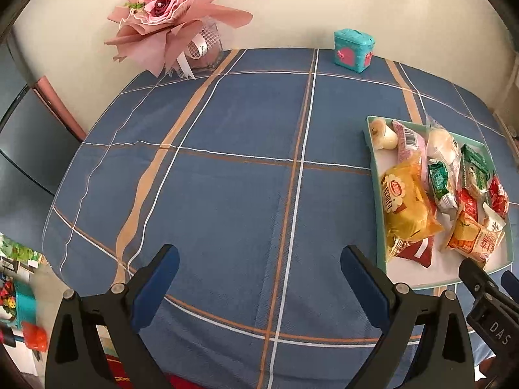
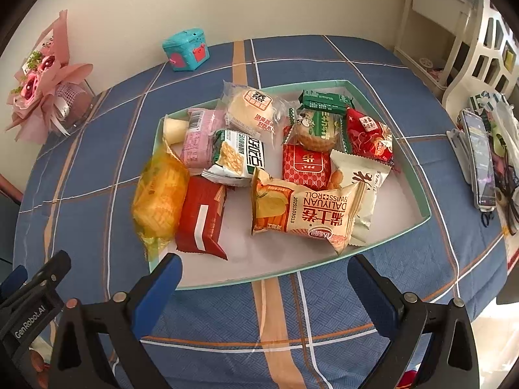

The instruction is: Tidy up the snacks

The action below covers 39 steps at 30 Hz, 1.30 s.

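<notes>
Right wrist view first: your right gripper is spread wide with nothing between its blue pads, hanging just short of the near rim of the shallow teal tray. The tray sits on the blue plaid tablecloth and all the snacks are piled inside it. Nearest you lie a dark red packet and the Swiss roll pack, with a yellow bread bag leaning over the tray's left edge. Behind those come a green-and-white cracker pack, a red square packet and a cream almond packet. Farther back are a pink wrapper, a small white jelly cup, a round steamed cake, a biscuit in clear wrap, a red pouch and a green bar. At your lower left the tip of the other gripper shows. To the right of the tray a phone rests on a stand. At the far edge stand a teal toy box and a pink bouquet.

Left wrist view: your left gripper is equally wide apart and holds nothing, poised over bare cloth, well to the left of the tray.
</notes>
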Available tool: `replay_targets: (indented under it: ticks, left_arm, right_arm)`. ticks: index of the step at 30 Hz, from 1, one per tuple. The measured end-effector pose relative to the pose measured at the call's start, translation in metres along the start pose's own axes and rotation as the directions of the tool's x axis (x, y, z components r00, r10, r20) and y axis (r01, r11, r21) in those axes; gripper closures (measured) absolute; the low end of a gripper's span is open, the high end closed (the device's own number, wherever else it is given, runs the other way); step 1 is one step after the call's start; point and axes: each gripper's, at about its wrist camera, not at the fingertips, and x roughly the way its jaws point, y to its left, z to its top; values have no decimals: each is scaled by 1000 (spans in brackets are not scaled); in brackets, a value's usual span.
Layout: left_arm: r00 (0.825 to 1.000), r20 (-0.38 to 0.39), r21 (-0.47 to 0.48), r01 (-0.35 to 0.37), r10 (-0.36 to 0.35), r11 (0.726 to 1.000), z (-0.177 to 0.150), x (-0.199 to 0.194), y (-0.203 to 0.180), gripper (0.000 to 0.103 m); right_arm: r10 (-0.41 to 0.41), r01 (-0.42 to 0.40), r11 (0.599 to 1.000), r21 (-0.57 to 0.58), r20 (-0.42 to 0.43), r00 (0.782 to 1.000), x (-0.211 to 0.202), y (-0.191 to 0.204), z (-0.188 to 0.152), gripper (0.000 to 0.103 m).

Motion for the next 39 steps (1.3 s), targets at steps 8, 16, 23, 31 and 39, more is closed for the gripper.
replay_targets:
  ticks: [8, 16, 23, 31, 39]
  left_arm:
    - [1000, 1, 24, 10, -10, 1000, 0, -1, -3, 3]
    - [1000, -2, 23, 7, -7, 1000, 1, -1, -3, 3]
    - [1000, -3, 16, -12, 12, 1000, 1, -1, -1, 3]
    - [1000, -10, 12, -23, 23, 1000, 1, 1, 1, 3]
    - [999, -19, 11, -33, 33, 999, 1, 4, 1, 3]
  right_arm:
    - [1, 0, 1000, -25, 5, 1000, -2, 5, 1, 0]
    - [2, -2, 999, -42, 6, 1000, -1, 7, 1, 0]
    - [0, 0, 999, -41, 7, 1000, -2, 8, 1, 0]
    - [0, 0, 999, -43, 6, 1000, -1, 9, 1, 0]
    - [-1, 1, 999, -41, 7, 1000, -1, 10, 0, 0]
